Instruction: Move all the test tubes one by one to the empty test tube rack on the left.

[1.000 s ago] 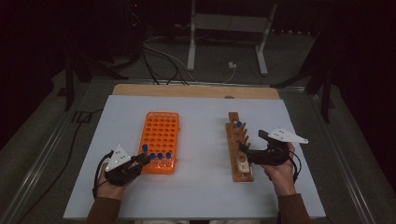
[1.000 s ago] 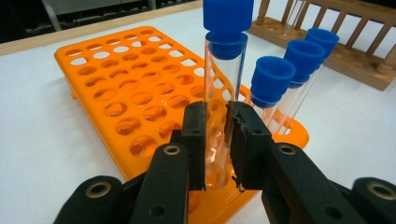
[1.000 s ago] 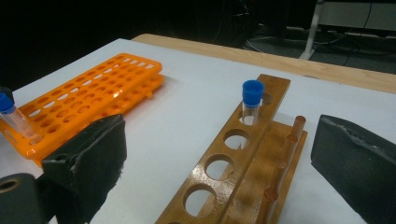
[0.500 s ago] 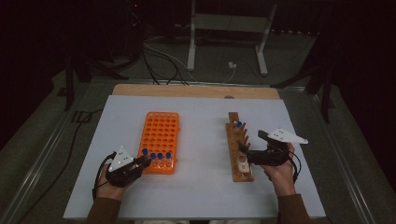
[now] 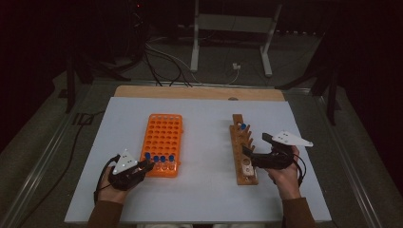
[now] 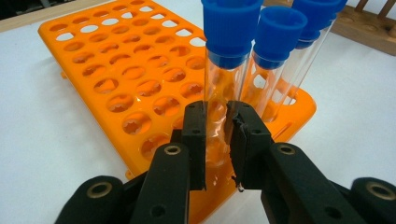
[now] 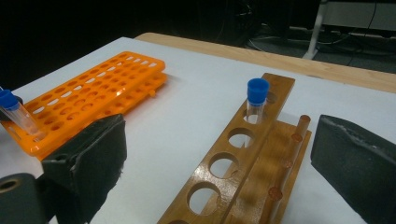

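An orange tube rack [image 5: 162, 135] lies left of centre on the white table, with several blue-capped glass tubes [image 5: 162, 158] standing in its near row. My left gripper [image 5: 144, 166] sits at that row's left end. In the left gripper view it [image 6: 217, 109] is shut on the clear body of the nearest blue-capped tube [image 6: 229, 37], which stands upright in the rack [image 6: 116, 70]. A wooden rack [image 5: 241, 152] lies to the right, with one blue-capped tube [image 5: 242, 127] near its far end. My right gripper [image 5: 248, 157] is open, its jaws on either side of the wooden rack [image 7: 243, 154].
Two more capped tubes [image 6: 276, 32] stand right behind the held one. Wooden pegs [image 7: 299, 128] run along the wooden rack's right side. A wooden strip [image 5: 199, 92] borders the table's far edge, with cables and a stand on the floor beyond.
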A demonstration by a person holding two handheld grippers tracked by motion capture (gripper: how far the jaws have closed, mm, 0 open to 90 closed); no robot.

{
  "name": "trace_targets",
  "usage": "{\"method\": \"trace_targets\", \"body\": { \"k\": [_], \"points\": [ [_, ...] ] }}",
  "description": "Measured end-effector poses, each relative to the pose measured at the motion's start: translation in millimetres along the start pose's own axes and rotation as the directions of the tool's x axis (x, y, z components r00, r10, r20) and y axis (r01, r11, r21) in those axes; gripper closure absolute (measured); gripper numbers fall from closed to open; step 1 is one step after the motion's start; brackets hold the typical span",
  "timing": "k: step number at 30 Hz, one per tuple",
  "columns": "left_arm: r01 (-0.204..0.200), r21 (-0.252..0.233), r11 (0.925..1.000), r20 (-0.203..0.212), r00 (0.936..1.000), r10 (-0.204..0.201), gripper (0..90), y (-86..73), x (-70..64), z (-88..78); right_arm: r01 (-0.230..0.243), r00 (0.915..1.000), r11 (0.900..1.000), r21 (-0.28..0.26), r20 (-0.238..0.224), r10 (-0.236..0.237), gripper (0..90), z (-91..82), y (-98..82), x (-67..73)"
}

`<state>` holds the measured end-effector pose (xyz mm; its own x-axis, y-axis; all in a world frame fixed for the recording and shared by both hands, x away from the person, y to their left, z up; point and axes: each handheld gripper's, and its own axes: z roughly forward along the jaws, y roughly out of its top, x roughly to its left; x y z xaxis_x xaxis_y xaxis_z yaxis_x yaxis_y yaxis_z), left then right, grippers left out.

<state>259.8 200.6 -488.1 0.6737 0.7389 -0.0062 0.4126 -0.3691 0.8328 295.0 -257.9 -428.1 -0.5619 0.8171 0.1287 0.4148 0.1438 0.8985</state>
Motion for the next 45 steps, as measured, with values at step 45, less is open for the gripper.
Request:
{"method": "trace_targets", "body": {
  "k": [45],
  "points": [
    [0.024,-0.045,0.9987,0.021,0.9995,-0.024,73.2,0.1,2.2,-6.8,0.003,0.9999,1.0,-0.003,-0.011,-0.003,4.1,1.3,-0.7,1.2]
  ]
}}
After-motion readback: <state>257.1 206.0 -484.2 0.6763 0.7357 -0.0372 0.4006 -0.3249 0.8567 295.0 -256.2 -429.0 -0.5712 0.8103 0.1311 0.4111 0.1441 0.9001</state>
